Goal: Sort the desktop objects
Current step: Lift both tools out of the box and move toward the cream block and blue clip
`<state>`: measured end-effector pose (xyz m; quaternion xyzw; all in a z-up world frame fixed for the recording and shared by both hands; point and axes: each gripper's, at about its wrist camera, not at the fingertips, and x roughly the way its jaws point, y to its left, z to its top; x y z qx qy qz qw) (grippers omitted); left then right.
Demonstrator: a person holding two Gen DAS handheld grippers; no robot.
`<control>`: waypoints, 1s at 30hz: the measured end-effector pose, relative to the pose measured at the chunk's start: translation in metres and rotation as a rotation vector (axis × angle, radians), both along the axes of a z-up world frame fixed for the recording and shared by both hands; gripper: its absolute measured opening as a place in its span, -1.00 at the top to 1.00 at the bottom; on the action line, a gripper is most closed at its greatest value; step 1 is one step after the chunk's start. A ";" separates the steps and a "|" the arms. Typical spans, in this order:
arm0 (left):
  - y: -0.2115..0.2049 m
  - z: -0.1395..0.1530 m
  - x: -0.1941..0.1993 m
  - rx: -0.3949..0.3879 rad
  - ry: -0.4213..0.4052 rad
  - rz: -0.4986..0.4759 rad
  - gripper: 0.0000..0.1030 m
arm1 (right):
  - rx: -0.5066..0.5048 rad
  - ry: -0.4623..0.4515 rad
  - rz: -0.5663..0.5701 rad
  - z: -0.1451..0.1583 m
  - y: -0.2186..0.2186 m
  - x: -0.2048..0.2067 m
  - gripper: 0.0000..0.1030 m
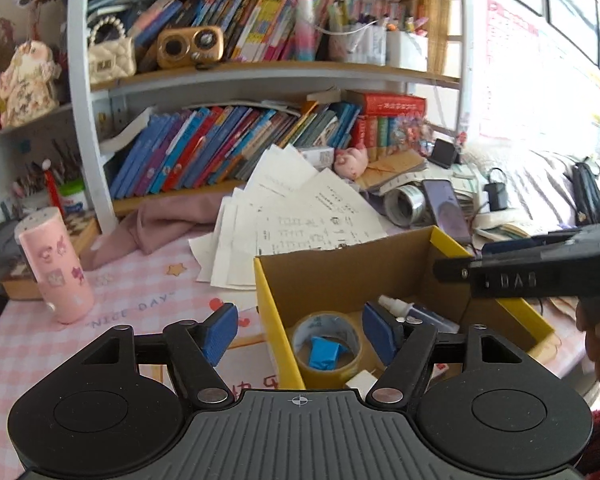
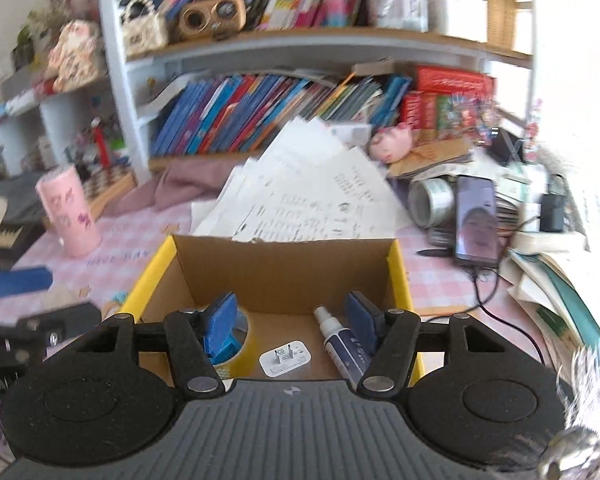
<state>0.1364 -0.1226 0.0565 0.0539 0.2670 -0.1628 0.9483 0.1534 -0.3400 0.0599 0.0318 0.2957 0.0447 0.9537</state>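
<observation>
Left wrist view, entry: we log the left gripper [image 1: 300, 334] with jaws apart and empty, poised over the box [image 1: 278, 320], where tape [image 1: 327, 346] lies. Right gripper [image 2: 290, 322]: jaws apart, empty, above the spray bottle [image 2: 342, 346], long axis running away from us. Papers [image 2: 320, 196] lie beyond the box, seemingly nearer the right gripper.

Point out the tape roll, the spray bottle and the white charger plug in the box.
tape roll [image 1: 327, 326]: left wrist view, upper rim.
spray bottle [image 2: 342, 346]: right wrist view, blue body.
white charger plug [image 2: 286, 358]: right wrist view, pronged face.
</observation>
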 end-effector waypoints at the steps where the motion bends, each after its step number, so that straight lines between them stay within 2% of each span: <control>1: 0.003 0.001 -0.003 0.000 -0.009 -0.013 -0.37 | 0.004 -0.005 -0.016 0.001 0.002 -0.005 -0.15; 4: 0.014 0.004 -0.011 -0.013 -0.032 -0.036 -0.46 | 0.002 -0.018 -0.053 0.003 0.013 -0.021 -0.15; 12: 0.057 0.007 -0.038 -0.019 -0.022 -0.068 -0.53 | -0.017 -0.043 -0.157 0.007 0.043 -0.067 -0.21; 23: 0.094 -0.007 -0.072 -0.027 0.049 -0.174 -0.54 | -0.026 0.023 -0.289 -0.010 0.087 -0.140 -0.22; 30: 0.117 -0.012 -0.092 -0.027 0.065 -0.184 -0.57 | -0.024 0.056 -0.300 -0.014 0.115 -0.164 -0.25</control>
